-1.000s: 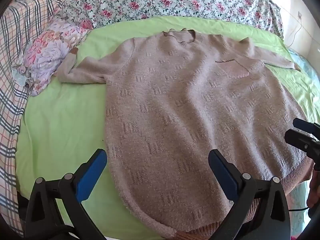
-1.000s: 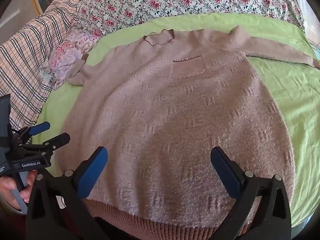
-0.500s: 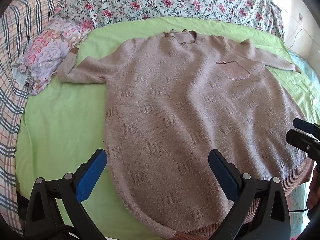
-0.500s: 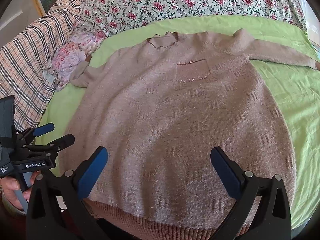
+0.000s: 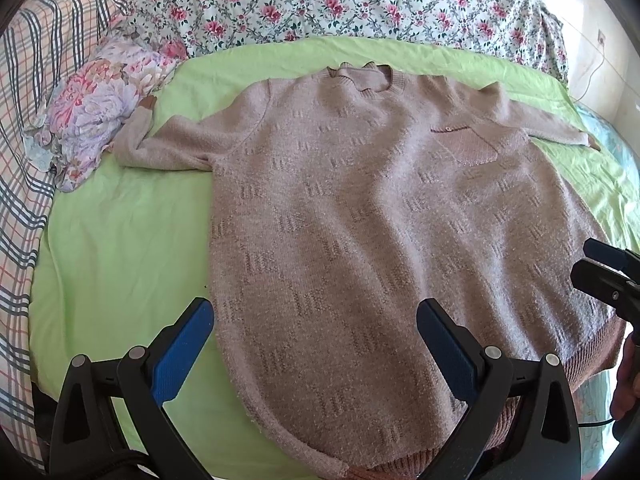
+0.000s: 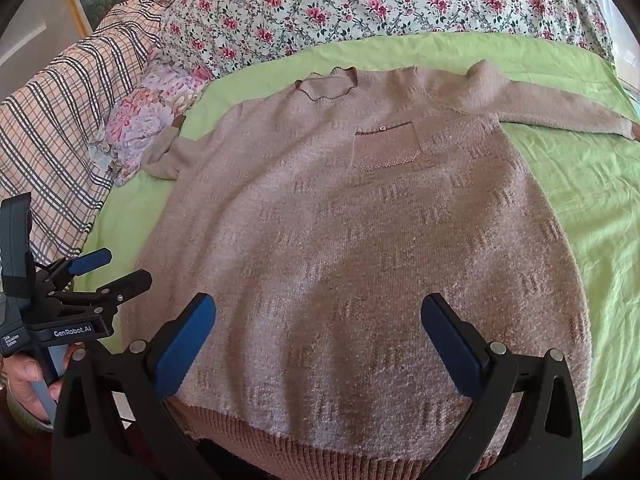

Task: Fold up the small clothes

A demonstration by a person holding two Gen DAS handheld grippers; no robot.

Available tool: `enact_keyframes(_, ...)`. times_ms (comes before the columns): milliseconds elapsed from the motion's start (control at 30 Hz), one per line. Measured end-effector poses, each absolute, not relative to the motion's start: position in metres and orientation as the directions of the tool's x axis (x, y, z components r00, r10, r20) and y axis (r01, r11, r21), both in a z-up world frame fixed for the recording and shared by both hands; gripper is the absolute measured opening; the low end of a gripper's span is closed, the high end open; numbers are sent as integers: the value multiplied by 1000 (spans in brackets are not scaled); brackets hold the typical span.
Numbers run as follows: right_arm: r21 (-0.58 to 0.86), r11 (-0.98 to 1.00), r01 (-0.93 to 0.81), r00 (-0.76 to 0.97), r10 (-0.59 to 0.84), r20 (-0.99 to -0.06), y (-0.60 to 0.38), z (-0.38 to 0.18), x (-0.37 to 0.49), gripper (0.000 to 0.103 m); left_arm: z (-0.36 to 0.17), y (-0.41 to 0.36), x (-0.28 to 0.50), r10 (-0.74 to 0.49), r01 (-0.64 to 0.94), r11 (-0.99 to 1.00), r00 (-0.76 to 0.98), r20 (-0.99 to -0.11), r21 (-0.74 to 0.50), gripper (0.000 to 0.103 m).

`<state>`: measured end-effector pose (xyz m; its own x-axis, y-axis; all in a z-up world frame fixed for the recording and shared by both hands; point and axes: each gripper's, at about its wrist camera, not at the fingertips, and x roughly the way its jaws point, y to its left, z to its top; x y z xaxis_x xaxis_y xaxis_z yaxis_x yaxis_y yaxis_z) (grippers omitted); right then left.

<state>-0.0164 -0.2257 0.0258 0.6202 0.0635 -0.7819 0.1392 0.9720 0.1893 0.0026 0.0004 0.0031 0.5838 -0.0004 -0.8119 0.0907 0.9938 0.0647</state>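
Nearest the viewer, the left tongs (image 5: 314, 346) hang with their blue-padded fingers spread wide apart, empty, just above the lower left edge of a pinkish-brown knitted sweater (image 5: 360, 220). The right tongs (image 6: 318, 344) are likewise wide apart and empty, hovering over the ribbed hem (image 6: 320, 444) at the near edge of the bed.

The sweater lies face up and flat on a green bedsheet (image 5: 120, 240), unfolded, with its chest pocket (image 6: 386, 148) and collar (image 6: 326, 86) farther off and both sleeves stretched out sideways. Beyond it sit a floral pillow (image 5: 96, 120), a flowered quilt (image 5: 320, 0) and a plaid blanket (image 6: 60, 120).

Compared with a second ago, almost nothing has shifted: both tongs have only drifted slightly and the sweater is unmoved. Folding therefore appears not yet begun; a first grip on the hem or a sleeve seems likely next.
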Motion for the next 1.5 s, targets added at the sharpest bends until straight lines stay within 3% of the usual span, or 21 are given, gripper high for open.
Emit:
enact_keyframes(467,183,973,142,621,57,-781,-228,30,-8,102,7,0,15,-12,88,995,590,-807,49,102)
enact_keyframes(1067,237,938,253,681,1,-733,-318,52,5,102,11,3,54,-74,81,996,572,-817,-34,102)
enact_keyframes(1167,234,907,350,679,-74,-731,-366,61,0,91,16,9,71,-56,51,998,573,-818,-33,102)
enact_keyframes(1333,257,793,552,649,-215,-730,-479,75,-16,64,25,19,101,-42,3,999,587,-808,-51,102)
enact_keyframes(1500,323,643,694,613,-293,-734,-591,76,-23,49,27,14,127,-34,-20,998,579,-814,-56,102)
